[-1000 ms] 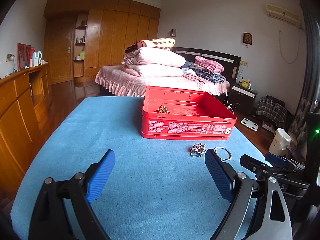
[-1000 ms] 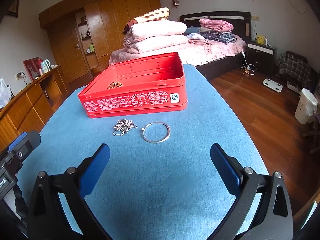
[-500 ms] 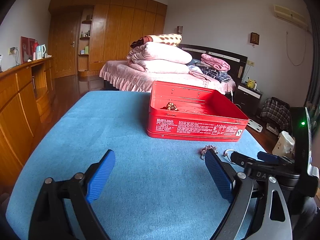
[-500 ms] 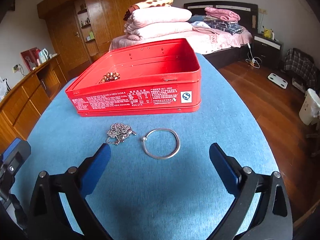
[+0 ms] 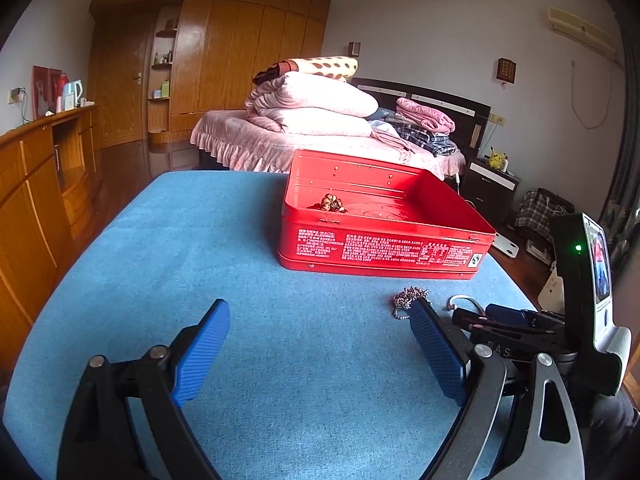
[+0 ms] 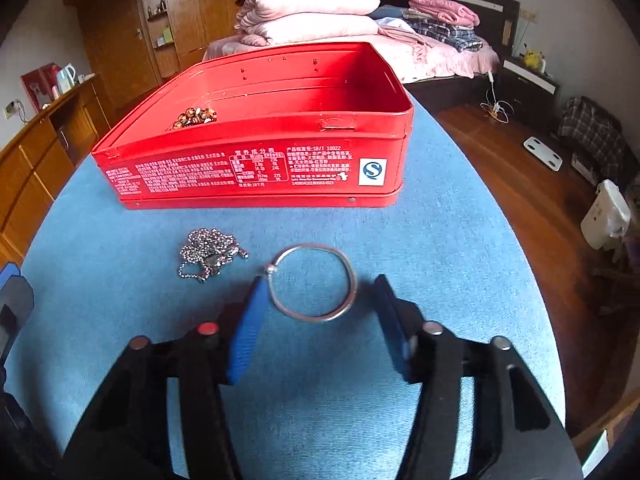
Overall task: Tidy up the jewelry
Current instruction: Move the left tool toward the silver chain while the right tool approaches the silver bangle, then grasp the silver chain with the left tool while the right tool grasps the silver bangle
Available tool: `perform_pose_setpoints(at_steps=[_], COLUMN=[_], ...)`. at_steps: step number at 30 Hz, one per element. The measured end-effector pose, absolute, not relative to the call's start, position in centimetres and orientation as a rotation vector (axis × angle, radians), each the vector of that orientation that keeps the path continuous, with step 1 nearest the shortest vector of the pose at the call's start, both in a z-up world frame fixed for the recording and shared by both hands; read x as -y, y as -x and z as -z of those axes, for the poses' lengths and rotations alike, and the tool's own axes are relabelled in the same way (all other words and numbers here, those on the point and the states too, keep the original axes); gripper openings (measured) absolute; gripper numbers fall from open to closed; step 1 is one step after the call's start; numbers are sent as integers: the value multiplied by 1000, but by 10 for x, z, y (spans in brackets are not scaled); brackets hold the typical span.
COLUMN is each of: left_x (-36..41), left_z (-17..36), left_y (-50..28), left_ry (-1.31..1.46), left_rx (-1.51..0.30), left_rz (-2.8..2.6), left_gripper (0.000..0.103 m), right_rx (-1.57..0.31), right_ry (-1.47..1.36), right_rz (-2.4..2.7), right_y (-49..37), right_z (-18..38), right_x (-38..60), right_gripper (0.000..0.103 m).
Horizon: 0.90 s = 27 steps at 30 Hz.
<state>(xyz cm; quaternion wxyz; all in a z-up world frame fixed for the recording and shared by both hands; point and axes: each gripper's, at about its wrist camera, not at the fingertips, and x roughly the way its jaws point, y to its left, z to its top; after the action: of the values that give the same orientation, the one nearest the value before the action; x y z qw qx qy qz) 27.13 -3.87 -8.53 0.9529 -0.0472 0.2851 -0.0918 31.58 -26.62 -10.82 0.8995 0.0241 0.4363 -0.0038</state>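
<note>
An open red tin box (image 6: 256, 168) stands on the blue table (image 6: 460, 240) and holds a brown bead bracelet (image 6: 195, 117). In front of it lie a silver ball chain (image 6: 210, 254) and a silver bangle (image 6: 313, 282). My right gripper (image 6: 320, 292) is low over the table, jaws part open on either side of the bangle, left finger touching its rim. My left gripper (image 5: 320, 322) is open and empty, hovering left of the chain (image 5: 409, 298). The box (image 5: 380, 236), beads (image 5: 330, 203) and part of the bangle (image 5: 464, 302) show in the left wrist view.
The table's right edge drops to a wooden floor (image 6: 532, 200). A bed with folded quilts (image 5: 312, 112) stands behind the table, a wooden sideboard (image 5: 36, 184) to the left. The right gripper's body and its phone (image 5: 588, 280) sit at the left view's right side.
My right gripper has moved forward and down to the bangle and its jaws have narrowed around it. The left gripper has shifted slightly, still open.
</note>
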Motion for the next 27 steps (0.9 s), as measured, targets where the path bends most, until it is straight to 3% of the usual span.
perform_pose_setpoints(at_steps=[17,21,27], left_x=[114,128,142], left_z=[98,110,126], left_y=[-308,-327,-347], left_ry=[68,84,87], left_rx=[-689,-781,-878], left_rz=[297,328,326], left_gripper=[88,68,63], right_rx=[-820,-831,-854], right_ry=[-142,-172,-184], right_rz=[44,37,11], right_y=[-285,-282,-278], right_z=[87,94,106], right_x=[332,345,347], right_gripper=[44,44,44])
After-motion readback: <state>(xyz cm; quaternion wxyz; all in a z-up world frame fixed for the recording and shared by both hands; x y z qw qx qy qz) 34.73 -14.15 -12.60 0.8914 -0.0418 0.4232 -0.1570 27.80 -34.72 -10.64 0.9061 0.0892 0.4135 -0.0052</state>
